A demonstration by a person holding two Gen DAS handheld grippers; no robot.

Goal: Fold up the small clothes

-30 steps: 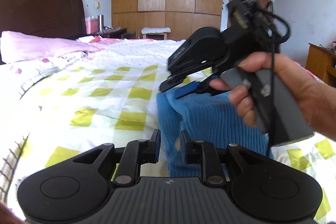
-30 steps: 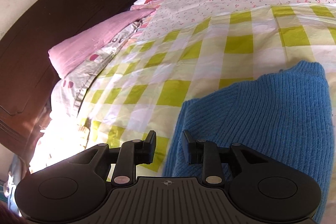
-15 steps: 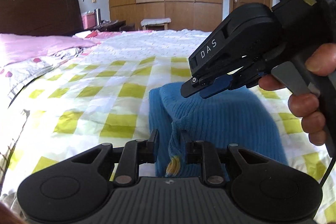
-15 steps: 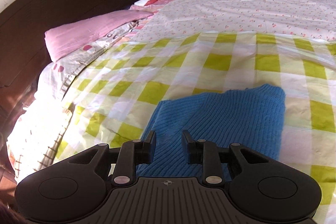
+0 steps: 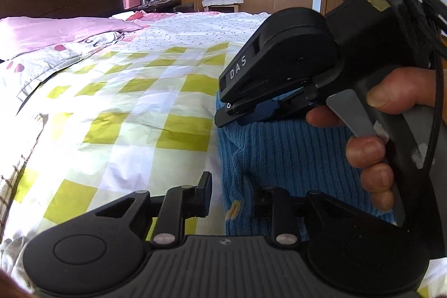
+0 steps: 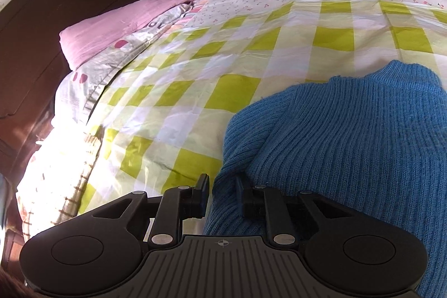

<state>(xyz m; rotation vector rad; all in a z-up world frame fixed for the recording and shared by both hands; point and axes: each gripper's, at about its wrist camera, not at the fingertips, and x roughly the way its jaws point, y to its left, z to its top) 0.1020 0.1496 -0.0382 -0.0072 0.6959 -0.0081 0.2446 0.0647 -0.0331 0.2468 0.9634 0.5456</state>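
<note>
Right now the blue knit sweater (image 5: 285, 147) lies bunched on the checked bedspread (image 5: 134, 113), filling 3 to 5 o'clock of both views. The left gripper (image 5: 226, 193) has its jaws parted, fabric edge lying between them; the right gripper (image 6: 222, 193) looks the same, spread with knit between (whether either pinches, I cannot tell). Risk: closing on only the top layer would drag one ply, skewing the fold. The grippers sit close together and could collide.

Both tongs have spread wider; right tongs (image 6: 222, 193) dipped closer to the sweater (image 6: 349, 136) (blue knit).
</note>
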